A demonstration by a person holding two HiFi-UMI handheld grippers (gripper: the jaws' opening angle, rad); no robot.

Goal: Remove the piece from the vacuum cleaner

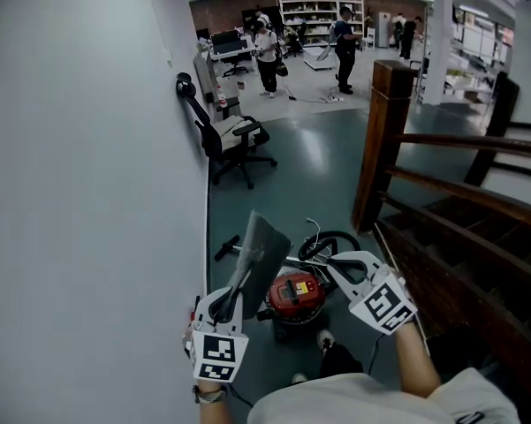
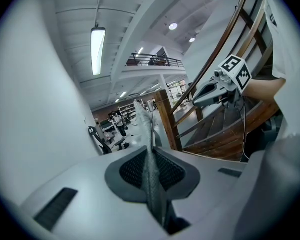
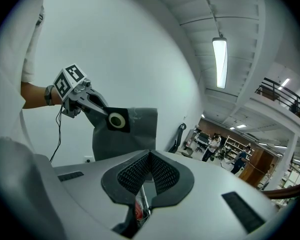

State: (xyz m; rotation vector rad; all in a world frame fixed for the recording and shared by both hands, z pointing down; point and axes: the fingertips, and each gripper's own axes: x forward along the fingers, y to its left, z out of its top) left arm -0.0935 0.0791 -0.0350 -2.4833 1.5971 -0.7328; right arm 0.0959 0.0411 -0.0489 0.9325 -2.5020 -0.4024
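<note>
My left gripper is shut on a flat grey dust bag and holds it up above the red vacuum cleaner on the floor. In the left gripper view the bag's edge is pinched between the pads. The right gripper view shows the bag hanging broadside, with a black collar and round opening by the left gripper. My right gripper hovers to the right of the bag, apart from it. Its jaws are shut with nothing between them.
A white wall runs along the left. A wooden stair railing and post stand at the right. A black hose lies behind the vacuum. Farther back are an office chair and several people.
</note>
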